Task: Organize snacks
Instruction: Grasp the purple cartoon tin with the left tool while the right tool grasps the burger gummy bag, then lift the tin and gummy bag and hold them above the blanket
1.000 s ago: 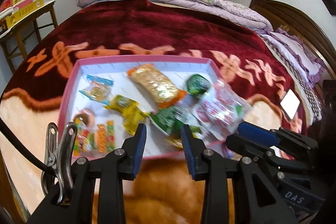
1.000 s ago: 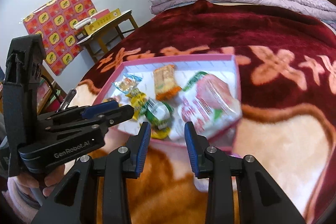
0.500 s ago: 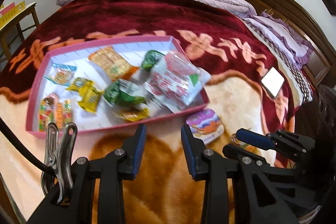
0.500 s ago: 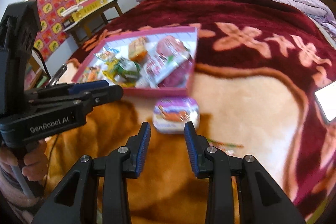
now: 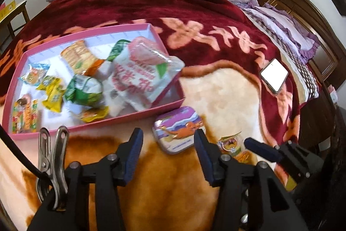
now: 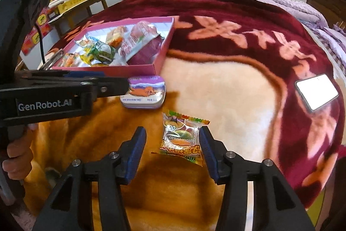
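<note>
In the left wrist view, the left tool (image 5: 168, 142) is open wide and holds nothing. The purple tin (image 5: 178, 129) lies on the bed just in front of it, between its tips, close beside the pink box (image 5: 129, 118) that is full of snacks. The tin's long side runs left to right, a bit tilted. In the right wrist view, the right tool (image 6: 173, 144) is open wide too and empty. The gummy packet (image 6: 183, 138) lies on the bed between its tips, nearer the right one, its long side pointing away from the tool. So each tool has its own snack close by: tin for the left, packet for the right.
</note>
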### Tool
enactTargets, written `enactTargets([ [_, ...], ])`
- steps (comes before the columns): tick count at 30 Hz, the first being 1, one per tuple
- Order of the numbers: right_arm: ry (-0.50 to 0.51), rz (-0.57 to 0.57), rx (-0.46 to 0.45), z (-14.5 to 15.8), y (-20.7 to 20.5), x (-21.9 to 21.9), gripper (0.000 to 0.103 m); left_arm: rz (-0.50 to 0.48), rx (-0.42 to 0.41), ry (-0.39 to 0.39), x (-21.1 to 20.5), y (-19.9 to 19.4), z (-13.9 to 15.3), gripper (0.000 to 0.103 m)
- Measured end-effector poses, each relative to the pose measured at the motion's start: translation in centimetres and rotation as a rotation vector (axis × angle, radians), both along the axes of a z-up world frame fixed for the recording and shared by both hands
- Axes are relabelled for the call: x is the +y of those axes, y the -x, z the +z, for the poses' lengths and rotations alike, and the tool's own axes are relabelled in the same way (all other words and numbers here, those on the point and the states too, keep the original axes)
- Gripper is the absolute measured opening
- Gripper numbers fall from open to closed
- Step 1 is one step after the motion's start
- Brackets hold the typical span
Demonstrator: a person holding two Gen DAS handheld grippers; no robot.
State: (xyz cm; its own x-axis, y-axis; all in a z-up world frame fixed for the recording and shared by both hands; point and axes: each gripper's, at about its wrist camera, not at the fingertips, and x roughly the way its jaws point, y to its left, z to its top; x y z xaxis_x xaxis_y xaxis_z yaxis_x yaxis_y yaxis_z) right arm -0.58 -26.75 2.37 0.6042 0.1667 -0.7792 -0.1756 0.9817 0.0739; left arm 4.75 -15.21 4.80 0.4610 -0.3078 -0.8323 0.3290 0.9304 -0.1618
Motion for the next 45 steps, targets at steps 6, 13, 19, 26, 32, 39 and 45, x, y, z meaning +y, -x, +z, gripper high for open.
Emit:
enactTargets([
  [6, -0.028, -0.038, -0.014, -0.9, 0.1, -1.0, 0.052, -0.004, 0.031, -0.049, -2.2, -1.1, -1.7, 0.054],
  [13, -0.103, -0.025, -0.026, -1.5, 0.1, -2.0, 0.052, 0.025, 0.015, -0.044, -3.5, -2.0, -2.0, 0.064],
  [19, -0.153, -0.018, -0.031, -1.7, 0.2, -2.6, 0.052, 0.016, 0.022, -0.1, -5.1, -2.1, -3.1, 0.068],
  [26, -0.163, -0.015, -0.032, -1.9, 0.2, -2.5, 0.052, 0.01, -0.017, -0.164, -5.5, -1.6, -3.3, 0.065],
  [32, -0.16, -0.015, -0.031, -1.8, 0.2, -2.3, 0.052, 0.028, -0.01, -0.166, -3.7, -0.9, -2.9, 0.065],
  [39, -0.129, -0.017, -0.028, -1.8, 0.0, -1.8, 0.052, 0.058, -0.028, -0.224, -0.9, 0.7, -2.4, 0.065],
  [45, -0.114, -0.033, -0.027, -1.8, -0.1, -1.6, 0.049, 0.099, -0.054, -0.223, 1.9, 1.5, -1.4, 0.065],
])
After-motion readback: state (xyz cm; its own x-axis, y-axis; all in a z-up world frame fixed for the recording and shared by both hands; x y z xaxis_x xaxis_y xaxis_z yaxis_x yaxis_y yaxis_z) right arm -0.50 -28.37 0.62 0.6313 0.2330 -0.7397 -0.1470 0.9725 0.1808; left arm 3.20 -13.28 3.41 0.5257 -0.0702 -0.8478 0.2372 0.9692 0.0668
